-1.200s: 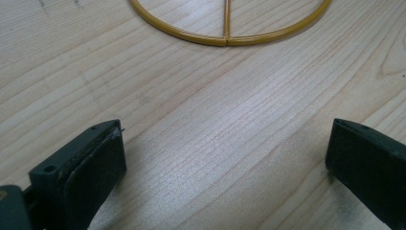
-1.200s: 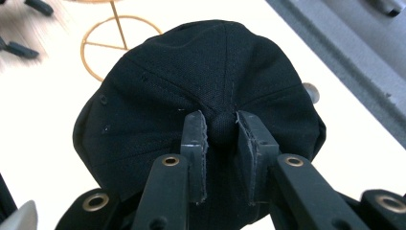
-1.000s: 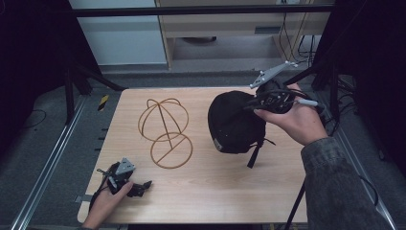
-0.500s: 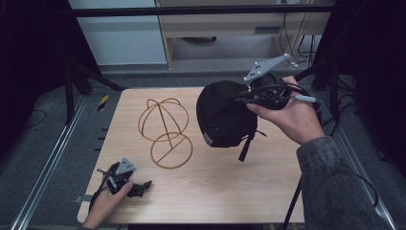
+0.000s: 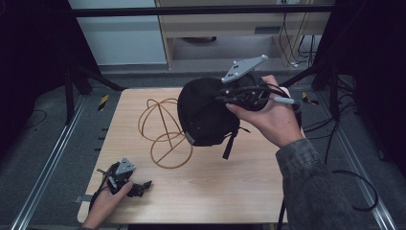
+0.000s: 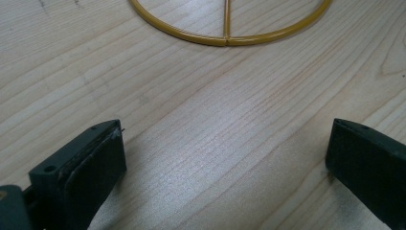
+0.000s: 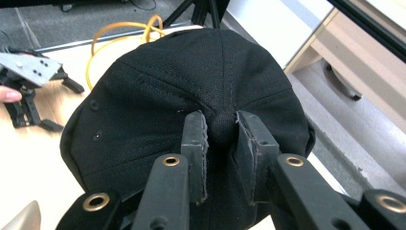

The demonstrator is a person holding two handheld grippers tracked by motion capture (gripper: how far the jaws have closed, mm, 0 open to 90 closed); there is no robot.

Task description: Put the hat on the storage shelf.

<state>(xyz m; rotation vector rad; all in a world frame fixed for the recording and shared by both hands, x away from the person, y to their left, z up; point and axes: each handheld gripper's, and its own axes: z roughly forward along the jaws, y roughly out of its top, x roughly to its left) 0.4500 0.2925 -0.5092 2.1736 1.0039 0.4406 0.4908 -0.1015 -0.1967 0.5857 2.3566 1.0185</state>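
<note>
The black cap [image 7: 191, 96] is pinched by its top button between the closed jaws of the right gripper [image 7: 221, 130], clear of the table [image 5: 230, 191], not yet placed on the wire stand [image 5: 163, 129], while the left gripper [image 6: 225, 158] rests open and empty.

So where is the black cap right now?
The cap is up off the table in the high view, right of the wire stand. The right gripper pinches its top button.
</note>
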